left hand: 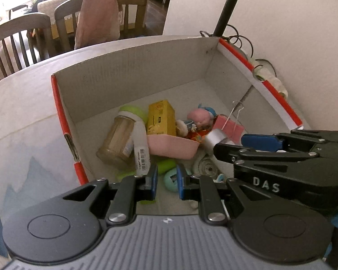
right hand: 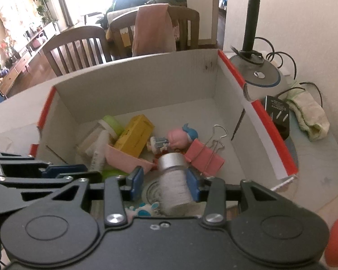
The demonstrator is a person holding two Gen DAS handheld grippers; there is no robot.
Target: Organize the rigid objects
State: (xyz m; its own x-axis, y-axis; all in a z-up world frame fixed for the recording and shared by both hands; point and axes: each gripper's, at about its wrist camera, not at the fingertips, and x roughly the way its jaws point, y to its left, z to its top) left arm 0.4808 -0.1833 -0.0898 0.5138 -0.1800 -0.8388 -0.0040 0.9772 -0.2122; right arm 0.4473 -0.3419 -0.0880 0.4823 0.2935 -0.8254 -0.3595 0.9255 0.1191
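Note:
An open cardboard box (left hand: 135, 67) (right hand: 135, 78) with red rims holds a glass jar (left hand: 118, 141) with a green lid, a yellow carton (left hand: 161, 120) (right hand: 135, 138), a pink tray (left hand: 171, 147) (right hand: 128, 159), a small doll (left hand: 201, 118) (right hand: 178, 138) and a pink binder clip (left hand: 231, 128) (right hand: 202, 157). My right gripper (right hand: 165, 183) (left hand: 234, 145) hangs over the box's near end. A silver-capped bottle (right hand: 174, 186) (left hand: 215, 138) stands between its jaws, with a gap at the left pad. My left gripper (left hand: 167, 181) (right hand: 78, 172) is shut and empty, above green items at the box's near end.
The box sits on a pale round table (left hand: 22, 112). Behind its right wall stand a lamp base (right hand: 261, 74) with a black pole and cables, a black plug (right hand: 278, 112) and a folded cloth (right hand: 311, 117). Wooden chairs (right hand: 78, 47) stand beyond the table.

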